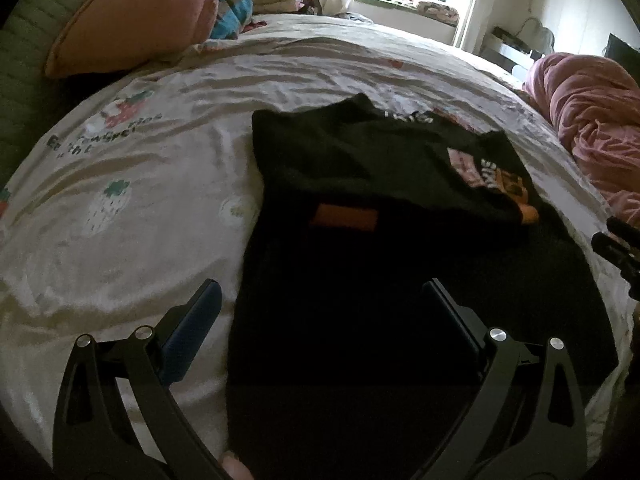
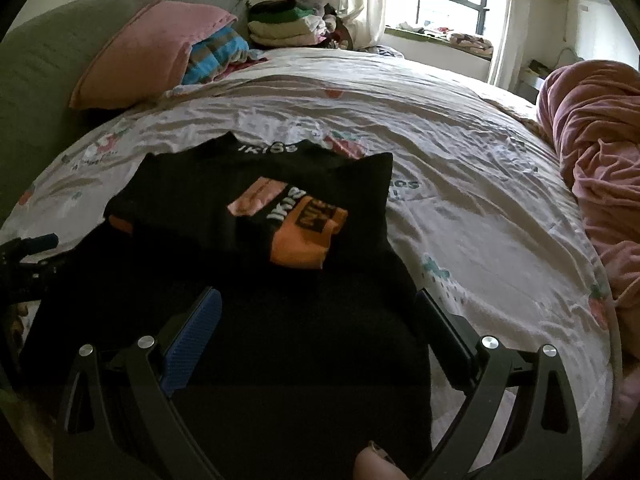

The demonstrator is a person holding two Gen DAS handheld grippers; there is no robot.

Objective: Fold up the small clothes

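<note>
A small black shirt with pink and orange print lies flat on the bed, sleeves folded in over its upper part; it also shows in the right wrist view. My left gripper is open and empty, hovering over the shirt's lower left edge. My right gripper is open and empty over the shirt's lower right part. The right gripper's tip shows at the right edge of the left view. The left gripper shows at the left edge of the right view.
The bed sheet is white with strawberry prints and wrinkled. A pink pillow and folded clothes sit at the headboard. A pink blanket is heaped at the right. A window is behind.
</note>
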